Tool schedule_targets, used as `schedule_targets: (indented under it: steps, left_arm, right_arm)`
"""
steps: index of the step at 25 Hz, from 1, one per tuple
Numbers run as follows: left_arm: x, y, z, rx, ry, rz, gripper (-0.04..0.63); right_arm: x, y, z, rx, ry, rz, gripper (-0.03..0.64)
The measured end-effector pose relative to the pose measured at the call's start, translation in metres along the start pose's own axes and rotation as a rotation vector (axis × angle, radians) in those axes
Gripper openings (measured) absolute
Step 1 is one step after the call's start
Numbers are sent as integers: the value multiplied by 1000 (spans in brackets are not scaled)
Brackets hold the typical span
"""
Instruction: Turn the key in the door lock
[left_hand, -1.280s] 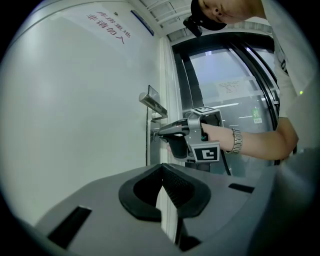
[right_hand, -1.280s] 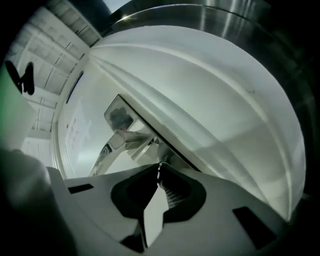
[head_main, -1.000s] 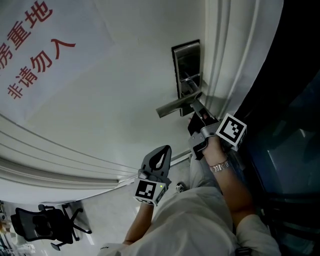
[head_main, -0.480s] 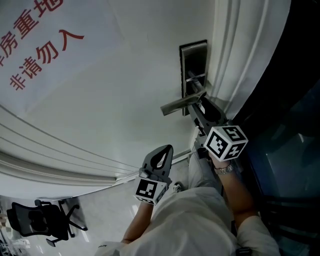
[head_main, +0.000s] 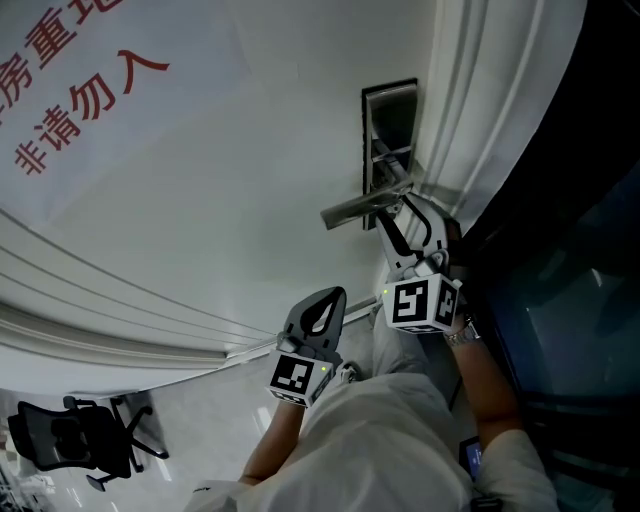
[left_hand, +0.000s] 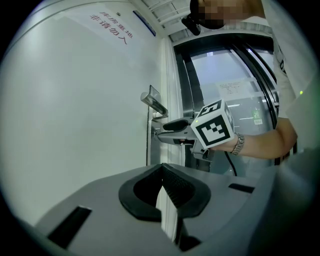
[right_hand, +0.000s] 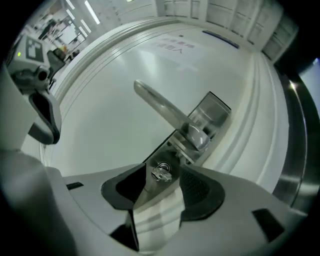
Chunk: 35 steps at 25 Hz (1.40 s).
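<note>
one key (right_hand: 161, 173) in the lock (right_hand: 217, 111), plain only in right gripper view

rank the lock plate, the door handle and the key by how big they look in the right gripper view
1. lock plate: broadest, though partly hidden behind the handle.
2. door handle: about as long as the plate but slimmer, so these two are close.
3. key: clearly the smallest, though it sits nearest the camera.

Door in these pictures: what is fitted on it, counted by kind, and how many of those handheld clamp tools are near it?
Door handle: 1
Lock plate: 1
Key: 1
Red-lettered sign: 1
Grippers: 2 (left gripper, right gripper)
Total: 6
</note>
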<state>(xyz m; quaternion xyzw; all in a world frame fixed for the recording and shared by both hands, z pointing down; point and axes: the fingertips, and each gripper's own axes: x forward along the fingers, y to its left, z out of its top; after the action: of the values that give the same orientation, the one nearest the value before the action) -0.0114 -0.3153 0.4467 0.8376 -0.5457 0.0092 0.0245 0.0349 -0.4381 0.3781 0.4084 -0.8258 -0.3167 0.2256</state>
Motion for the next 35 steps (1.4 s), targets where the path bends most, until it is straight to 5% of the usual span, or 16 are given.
schedule_targets:
  steps: [6, 12, 15, 21, 23, 28, 35]
  left_arm:
    - [-1, 2, 0, -3, -1, 7, 5]
    - [-3, 6, 1, -2, -14, 13, 5]
    - [-5, 7, 1, -18, -14, 21, 5]
    - [-3, 6, -3, -24, -9, 10, 5]
    - [-2, 6, -3, -27, -10, 7, 5]
    - [-2, 10, -3, -27, -8, 11, 6]
    - [-3, 15, -1, -28, -11, 21, 5]
  right_arm:
    - [7, 12, -8, -241, 61, -5, 187]
    - [10, 10, -10, -288, 78, -38, 181]
    - [11, 4, -9, -282, 75, -58, 107]
    - [11, 2, -10, -236, 78, -73, 86]
    - [11, 1, -11, -206, 82, -76, 17]
    - [11, -1, -10, -63, 68, -63, 17]
    - [13, -6, -10, 445, 26, 56, 17]
